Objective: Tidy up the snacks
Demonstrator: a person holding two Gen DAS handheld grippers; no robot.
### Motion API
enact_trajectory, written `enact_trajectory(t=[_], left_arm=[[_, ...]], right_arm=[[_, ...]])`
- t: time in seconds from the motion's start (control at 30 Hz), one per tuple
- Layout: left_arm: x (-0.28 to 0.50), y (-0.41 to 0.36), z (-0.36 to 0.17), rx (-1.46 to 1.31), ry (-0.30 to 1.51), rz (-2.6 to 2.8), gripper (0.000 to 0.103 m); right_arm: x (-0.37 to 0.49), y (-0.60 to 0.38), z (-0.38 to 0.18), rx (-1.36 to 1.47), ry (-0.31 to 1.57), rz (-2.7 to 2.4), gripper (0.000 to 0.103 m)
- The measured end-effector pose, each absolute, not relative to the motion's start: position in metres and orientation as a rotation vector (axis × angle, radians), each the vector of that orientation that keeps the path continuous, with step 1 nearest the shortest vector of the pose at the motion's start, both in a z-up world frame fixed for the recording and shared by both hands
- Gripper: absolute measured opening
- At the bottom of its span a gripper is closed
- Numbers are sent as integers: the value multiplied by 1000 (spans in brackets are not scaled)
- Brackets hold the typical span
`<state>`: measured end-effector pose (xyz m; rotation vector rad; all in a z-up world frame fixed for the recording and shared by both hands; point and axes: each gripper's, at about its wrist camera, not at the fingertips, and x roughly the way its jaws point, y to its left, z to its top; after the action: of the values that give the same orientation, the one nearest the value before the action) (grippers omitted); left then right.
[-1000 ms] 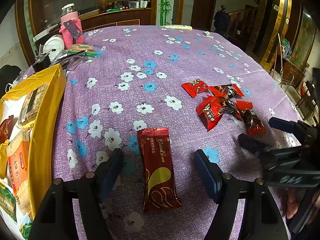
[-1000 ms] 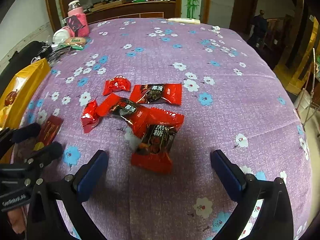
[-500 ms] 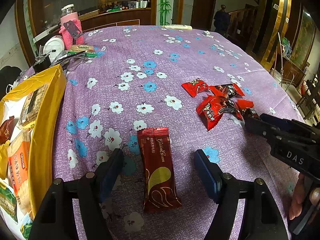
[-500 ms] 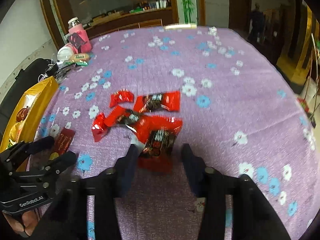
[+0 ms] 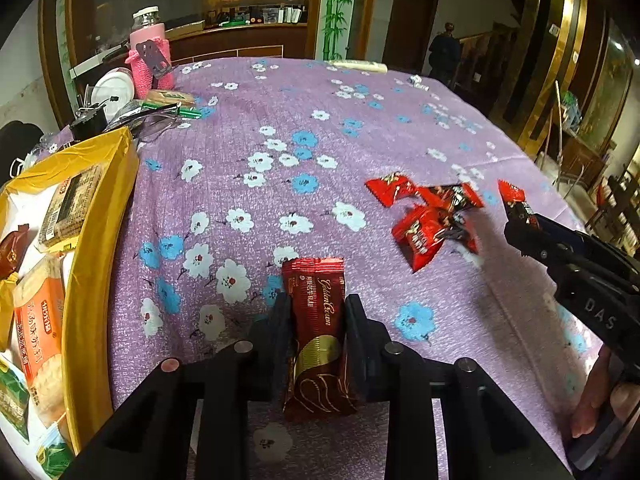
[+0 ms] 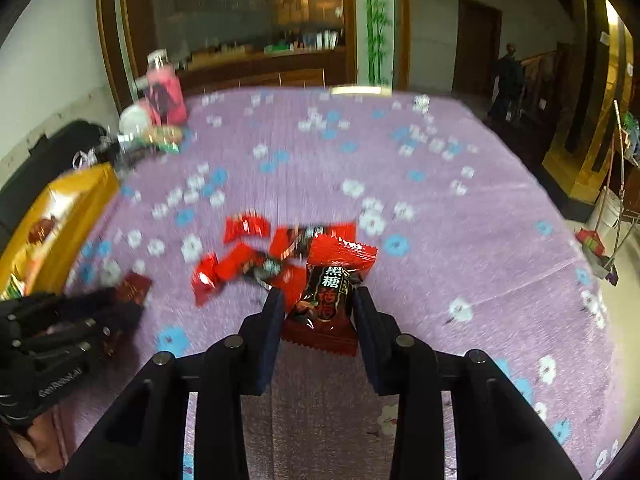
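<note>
A dark red wafer bar (image 5: 316, 280) lies on the purple flowered tablecloth (image 5: 248, 128), and my left gripper (image 5: 317, 301) is shut on its two long sides. My right gripper (image 6: 319, 296) has its jaws closing on a red candy packet (image 6: 338, 260) with black print; the pads press on it and it hangs just above the cloth. The left wrist view shows that right gripper (image 5: 520, 232) at the right edge with the packet (image 5: 514, 198) sticking out. Several red candies (image 6: 244, 258) stay in a loose pile (image 5: 428, 216) on the cloth.
A yellow box (image 5: 100, 240) with several snack packs stands open at the table's left edge. A pink bottle (image 5: 150, 56), a white round lid (image 5: 112, 90) and small clutter sit at the far left corner. The table edge drops off to the right.
My left gripper shut on the wafer bar without moving. My right gripper closed on one red candy packet and lifted it off the pile, tilting upward.
</note>
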<state>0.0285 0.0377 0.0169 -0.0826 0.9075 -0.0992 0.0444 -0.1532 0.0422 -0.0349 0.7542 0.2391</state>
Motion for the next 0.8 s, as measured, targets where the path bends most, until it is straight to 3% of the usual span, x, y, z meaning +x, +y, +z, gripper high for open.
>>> enact_trajectory(t=[0.8], left_arm=[[23,32,25,-66,853,-99,28]], right_arm=[[27,-124,52,-68,705,433,34]])
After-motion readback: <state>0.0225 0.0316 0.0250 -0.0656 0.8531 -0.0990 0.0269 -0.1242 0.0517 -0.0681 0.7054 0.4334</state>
